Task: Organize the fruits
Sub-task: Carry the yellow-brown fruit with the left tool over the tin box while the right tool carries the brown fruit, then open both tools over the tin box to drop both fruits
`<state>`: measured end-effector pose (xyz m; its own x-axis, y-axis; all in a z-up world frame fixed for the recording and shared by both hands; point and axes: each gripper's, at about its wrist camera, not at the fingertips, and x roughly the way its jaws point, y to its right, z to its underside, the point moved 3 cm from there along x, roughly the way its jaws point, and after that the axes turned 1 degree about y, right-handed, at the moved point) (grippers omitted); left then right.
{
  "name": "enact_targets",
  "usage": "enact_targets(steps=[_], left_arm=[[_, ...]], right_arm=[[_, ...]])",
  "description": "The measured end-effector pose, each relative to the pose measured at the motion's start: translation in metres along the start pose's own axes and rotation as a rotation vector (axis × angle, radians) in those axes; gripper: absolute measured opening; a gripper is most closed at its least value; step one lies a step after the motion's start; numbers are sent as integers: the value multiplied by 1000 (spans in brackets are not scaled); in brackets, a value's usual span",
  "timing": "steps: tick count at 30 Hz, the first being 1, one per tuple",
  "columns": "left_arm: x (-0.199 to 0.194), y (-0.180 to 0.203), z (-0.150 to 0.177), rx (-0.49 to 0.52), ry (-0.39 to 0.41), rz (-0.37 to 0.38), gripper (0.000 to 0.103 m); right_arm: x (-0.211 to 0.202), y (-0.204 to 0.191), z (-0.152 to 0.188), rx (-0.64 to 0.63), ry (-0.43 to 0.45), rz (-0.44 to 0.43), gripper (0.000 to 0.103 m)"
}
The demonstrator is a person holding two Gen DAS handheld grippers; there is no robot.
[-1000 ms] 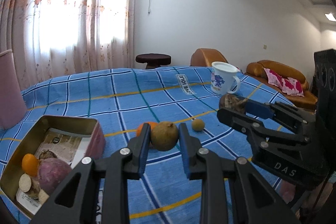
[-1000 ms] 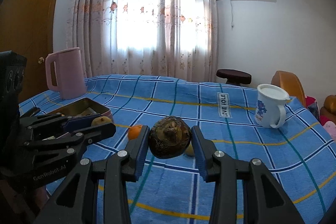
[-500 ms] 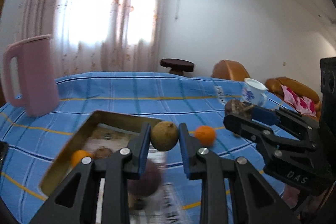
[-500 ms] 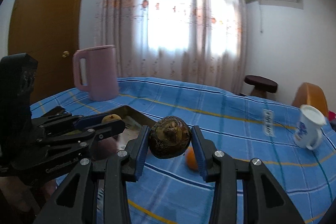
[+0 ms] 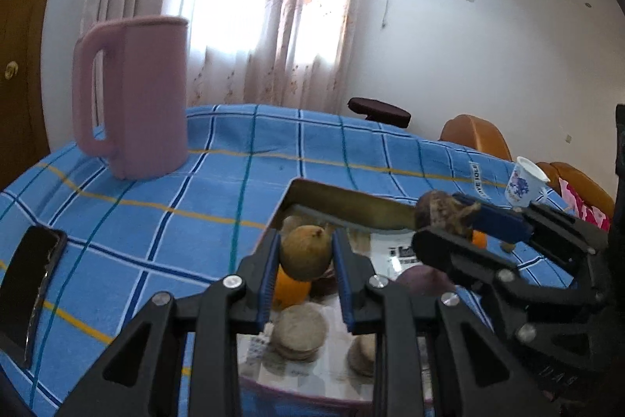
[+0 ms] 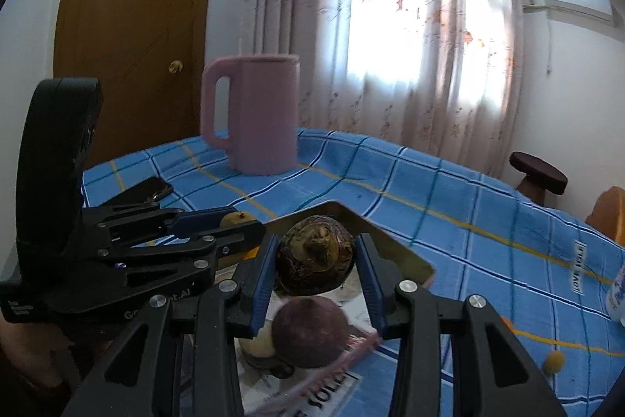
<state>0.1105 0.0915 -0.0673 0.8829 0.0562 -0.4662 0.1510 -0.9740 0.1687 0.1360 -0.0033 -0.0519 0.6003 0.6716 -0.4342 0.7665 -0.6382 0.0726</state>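
Observation:
My left gripper (image 5: 306, 258) is shut on a brown-green round fruit (image 5: 304, 253) and holds it over the metal tin (image 5: 343, 200). My right gripper (image 6: 316, 260) is shut on a dark mottled brown fruit (image 6: 315, 256), also above the tin (image 6: 394, 247); it shows at the right of the left wrist view (image 5: 445, 213). In the tin lie an orange (image 5: 291, 290), a purple round fruit (image 6: 310, 333) and pale round slices (image 5: 299, 333). A small orange (image 5: 479, 240) and a small yellow fruit (image 6: 554, 361) lie on the cloth beyond the tin.
A pink jug (image 5: 134, 100) stands at the back left on the blue checked cloth (image 5: 164, 221). A black phone (image 5: 27, 284) lies near the left edge. A white mug (image 5: 525, 182) stands at the far right. A stool (image 5: 379, 106) and sofa (image 5: 474, 135) are behind.
Both grippers have swung left with their fruits, from over the open cloth to above the tin. The jug and phone have come into view.

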Motion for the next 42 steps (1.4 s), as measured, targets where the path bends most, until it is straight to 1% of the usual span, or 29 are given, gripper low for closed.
enact_targets(steps=[4,11,15,17,19,20,21,22,23,27,29,31,33,34,35,36,38,39,41,42], left_arm=[[3,-7,3,-12,-22,1,28],[7,-17,3,-36,-50,-1,28],[7,-20,3,-44,-50,-2,28],[7,-16,3,-27,-53,7,36],[5,-13,3,-13,-49,-2,36],[5,-13,3,-15,-49,1,40],[5,-14,3,-20,-49,-2,45],[4,-15,3,-24,-47,-14,60],[3,-16,3,-27,-39,-24,69],[-4,-10,-2,-31,-14,-12,71],[-9,1,-6,-14,6,1,76],[-11,16,-9,10,17,16,80],[-11,36,-12,43,27,42,81],[-10,46,-13,58,30,52,82],[-9,59,-14,70,34,67,85],[-7,70,-15,83,32,82,87],[-3,95,-15,125,29,104,89],[-1,108,-14,156,27,107,89],[7,134,-12,211,17,124,95],[11,143,-11,229,8,132,95]], right_arm=[[16,-6,3,-2,-37,-16,42],[32,-11,6,-13,-94,-45,42],[41,-13,9,-30,-135,-72,43],[41,-16,9,-53,-138,-76,44],[39,-16,9,-60,-140,-69,46],[39,-15,10,-56,-140,-72,54],[37,-14,11,-51,-140,-82,60],[34,-14,11,-46,-133,-93,64],[31,-13,11,-47,-125,-89,64],[10,-4,8,-44,-82,-48,64],[-5,7,8,-41,-59,-22,64],[-22,25,9,-40,-41,22,64],[-37,49,12,-20,-34,82,64],[-41,61,14,-5,-37,104,67],[-47,76,17,19,-39,143,67],[-51,92,20,53,-40,187,67],[-61,128,29,154,-48,244,67],[-65,143,34,185,-58,288,67],[-70,166,43,225,-76,357,67],[-72,179,49,257,-87,375,67]])
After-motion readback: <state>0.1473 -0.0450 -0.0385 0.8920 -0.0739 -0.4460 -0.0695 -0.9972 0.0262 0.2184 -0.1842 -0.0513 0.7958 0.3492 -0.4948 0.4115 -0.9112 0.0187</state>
